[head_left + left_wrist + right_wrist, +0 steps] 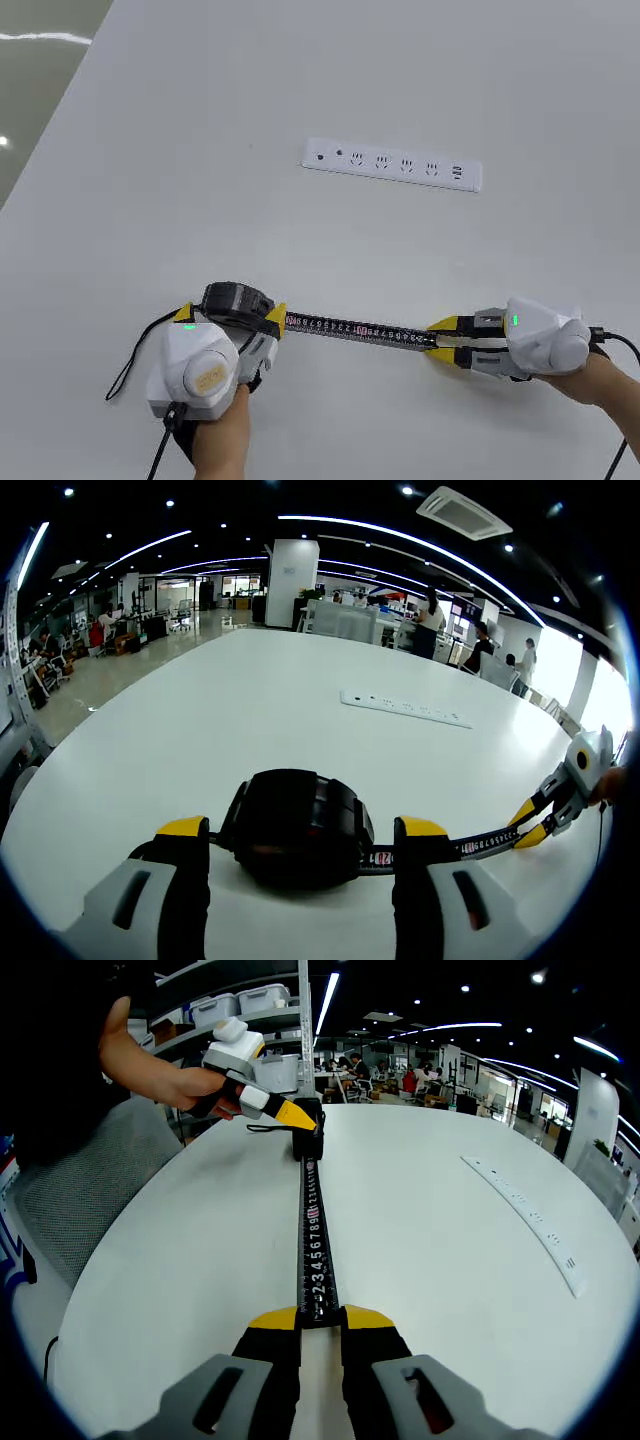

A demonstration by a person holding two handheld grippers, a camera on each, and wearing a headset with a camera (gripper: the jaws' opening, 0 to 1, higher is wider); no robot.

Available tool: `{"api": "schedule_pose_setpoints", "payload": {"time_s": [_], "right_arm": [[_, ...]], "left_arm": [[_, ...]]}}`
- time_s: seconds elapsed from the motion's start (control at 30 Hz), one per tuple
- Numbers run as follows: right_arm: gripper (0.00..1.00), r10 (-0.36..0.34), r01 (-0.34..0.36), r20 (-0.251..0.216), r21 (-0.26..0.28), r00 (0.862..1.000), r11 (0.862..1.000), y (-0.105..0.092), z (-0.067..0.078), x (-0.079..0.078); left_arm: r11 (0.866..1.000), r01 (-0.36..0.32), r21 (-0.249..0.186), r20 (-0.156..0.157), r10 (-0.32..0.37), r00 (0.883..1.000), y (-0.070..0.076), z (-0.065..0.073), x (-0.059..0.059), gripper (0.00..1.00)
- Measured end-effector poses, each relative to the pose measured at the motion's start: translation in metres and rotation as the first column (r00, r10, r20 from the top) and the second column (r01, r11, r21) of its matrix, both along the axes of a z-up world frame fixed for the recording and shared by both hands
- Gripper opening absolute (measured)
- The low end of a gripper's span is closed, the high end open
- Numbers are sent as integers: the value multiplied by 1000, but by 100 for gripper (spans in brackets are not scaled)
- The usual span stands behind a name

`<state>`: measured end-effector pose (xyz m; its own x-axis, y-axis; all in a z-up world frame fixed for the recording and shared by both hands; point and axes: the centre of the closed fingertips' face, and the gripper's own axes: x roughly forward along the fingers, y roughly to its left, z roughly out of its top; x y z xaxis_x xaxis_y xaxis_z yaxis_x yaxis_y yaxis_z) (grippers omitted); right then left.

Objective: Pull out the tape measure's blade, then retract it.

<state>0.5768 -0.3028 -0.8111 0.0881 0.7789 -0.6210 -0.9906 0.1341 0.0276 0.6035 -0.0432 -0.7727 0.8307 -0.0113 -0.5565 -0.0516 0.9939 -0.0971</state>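
A black tape measure case (236, 302) rests on the white table, held between the yellow-tipped jaws of my left gripper (232, 320). From the left gripper view the case (298, 826) sits squeezed between the two jaws of that gripper (298, 832). Its dark blade (358, 330) with white numbers stretches rightward to my right gripper (442, 338), which is shut on the blade's end. Seen along the right gripper (320, 1318), the blade (315, 1240) runs straight away to the case (308, 1142). A black wrist strap (135, 355) trails left of the case.
A white power strip (392, 164) lies farther back on the table (300, 90), also seen as a power strip (405, 707) and power strip (525, 1210). The table's left edge (55, 110) borders a shiny floor. People and desks stand far off.
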Motion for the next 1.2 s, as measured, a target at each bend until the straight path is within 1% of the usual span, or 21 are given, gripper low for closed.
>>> {"api": "schedule_pose_setpoints", "payload": {"time_s": [0.07,0.17,0.27,0.3,0.33,0.37,0.4,0.5,0.63,0.7,0.83,0.93,1.1,1.2], "right_arm": [[14,0,0,1,-1,1000,1000,0,0,0],[14,-2,2,0,0,1000,1000,0,-1,1],[14,-2,2,-1,1,1000,1000,1,1,0],[14,-2,2,-2,1,1000,1000,0,0,0],[14,-2,2,-2,1,1000,1000,0,0,0],[14,-2,2,-3,2,1000,1000,0,0,0],[14,0,0,-1,2,1000,1000,0,0,0],[14,2,-2,-1,3,1000,1000,-1,0,0],[14,0,0,-2,3,1000,1000,-1,-1,1],[14,0,0,-3,4,1000,1000,-1,-1,1],[14,-1,1,-2,3,1000,1000,-1,0,1],[14,-3,3,-3,1,1000,1000,-1,0,0],[14,2,-2,-4,-1,1000,1000,-1,0,0],[14,2,-2,-1,-9,1000,1000,-1,0,0]], "left_arm": [[1000,-2,-14,-5,2,1000,0,-2,1,70],[1000,-3,-17,-4,3,1000,1,-2,2,67],[1000,-7,-26,-14,6,1000,2,-6,2,66],[999,-18,-45,-26,17,1000,3,-9,2,65],[998,-28,-54,-29,26,999,4,-9,2,63],[997,-40,-71,-31,38,999,4,-9,2,63],[997,-40,-72,-35,37,999,3,-9,2,64],[997,-35,-69,-31,33,999,1,-8,3,62],[997,-33,-65,-29,31,999,1,-9,5,62],[997,-33,-67,-32,31,999,1,-9,5,62],[998,-37,-50,-39,35,999,1,-8,4,60],[998,-42,-46,-50,39,998,2,-9,4,59],[998,-42,-51,-50,40,998,1,-9,2,58],[998,-47,-42,-41,46,998,1,-9,2,58]]}}
